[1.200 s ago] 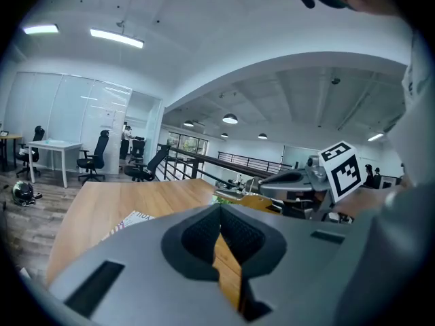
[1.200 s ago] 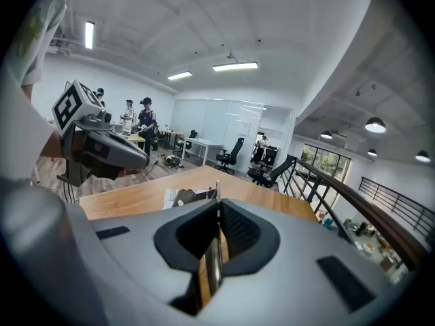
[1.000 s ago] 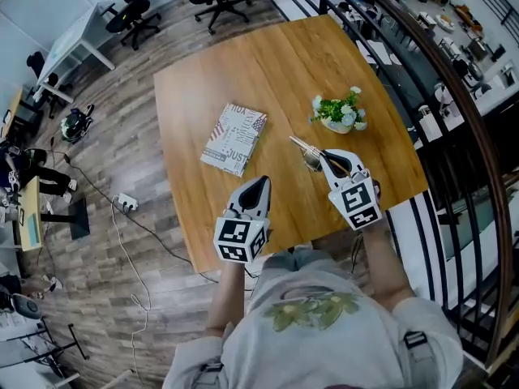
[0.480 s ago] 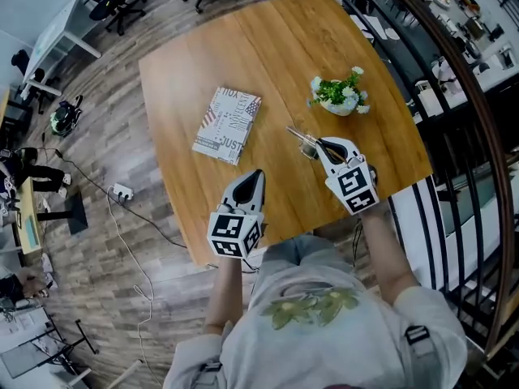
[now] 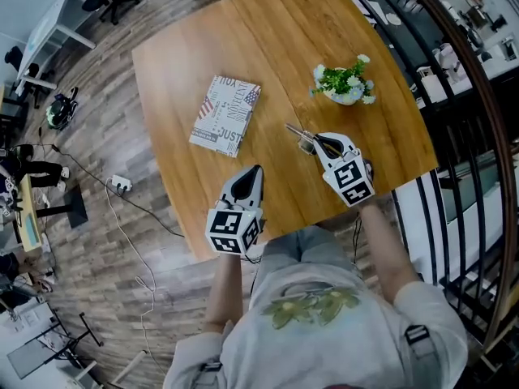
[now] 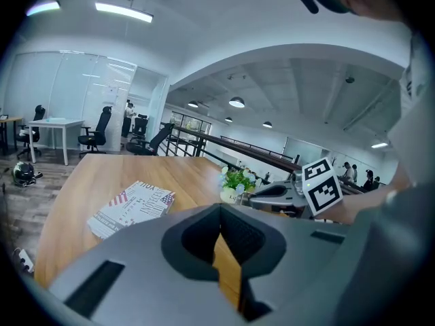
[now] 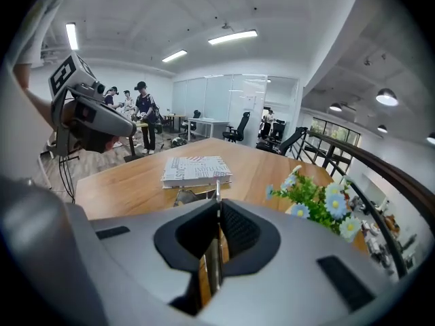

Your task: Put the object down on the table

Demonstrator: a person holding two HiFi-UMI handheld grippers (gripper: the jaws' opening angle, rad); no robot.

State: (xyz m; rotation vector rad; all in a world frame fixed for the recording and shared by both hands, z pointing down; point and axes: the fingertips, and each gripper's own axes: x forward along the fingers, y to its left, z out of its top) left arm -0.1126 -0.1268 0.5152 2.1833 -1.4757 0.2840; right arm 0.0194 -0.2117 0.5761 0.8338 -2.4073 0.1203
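The right tool [image 5: 323, 142] is clamped shut on a thin metal object [image 5: 297, 133], just above the tabletop [image 5: 268, 47], right of centre. Let go too high, it could bounce toward the flower pot [image 5: 347, 87] or the near edge. The left tool [image 5: 252, 173] is closed and empty. Bare wood lies between the book [image 5: 224, 115] and the object.

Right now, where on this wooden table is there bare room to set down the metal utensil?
The far half of the wooden table, beyond the patterned book and the white-flowered potted plant, is bare. So is the strip between the book and the right gripper, shut on the thin metal utensil. The right edge by the plant is crowded.
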